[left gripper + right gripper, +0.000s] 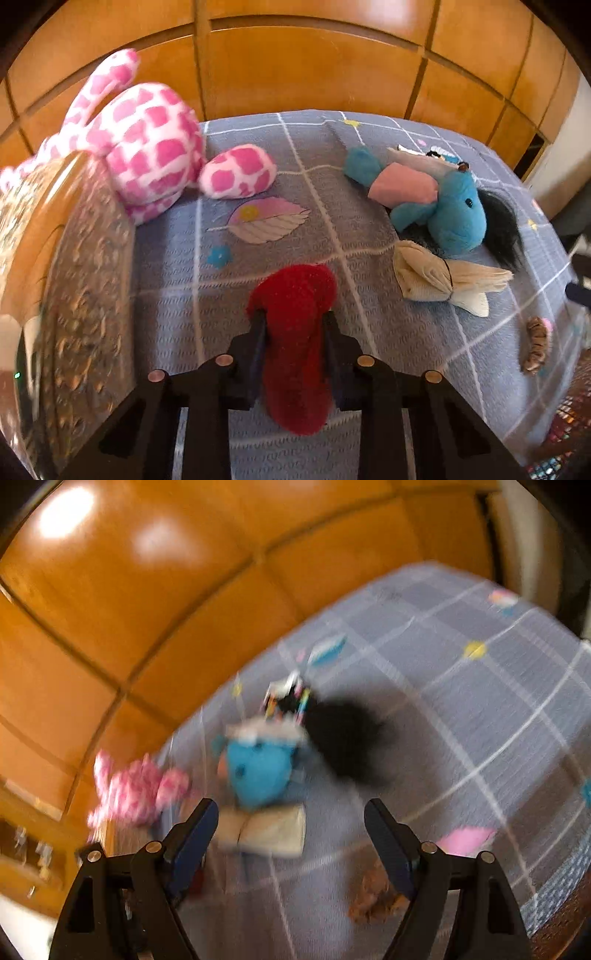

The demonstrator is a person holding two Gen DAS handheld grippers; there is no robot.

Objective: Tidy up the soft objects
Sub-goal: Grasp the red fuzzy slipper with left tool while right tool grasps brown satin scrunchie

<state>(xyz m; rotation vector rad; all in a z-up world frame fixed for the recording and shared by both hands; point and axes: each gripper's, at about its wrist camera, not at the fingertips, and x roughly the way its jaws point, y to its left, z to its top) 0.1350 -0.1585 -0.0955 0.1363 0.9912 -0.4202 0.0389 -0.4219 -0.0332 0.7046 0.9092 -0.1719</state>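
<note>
My left gripper (pixel 293 317) is shut on a red fuzzy soft toy (pixel 295 339) and holds it over the grey checked bedspread (pixel 258 369). A pink-and-white spotted plush (pixel 147 147) sits at the back left. A blue plush with black hair (pixel 447 206) lies at the right, with a beige cloth bundle (pixel 436 280) in front of it. My right gripper (pixel 291 808) is open and empty above the bed; its view is blurred. It shows the blue plush (pixel 258 771), the beige bundle (pixel 266 830) and the pink plush (pixel 133 790).
A shiny patterned box or container (pixel 74 295) stands at the left of the bed. A small striped brown soft item (pixel 535 347) lies near the right edge; it also shows in the right wrist view (pixel 369 901). Orange wooden wardrobe panels (pixel 295 66) rise behind the bed.
</note>
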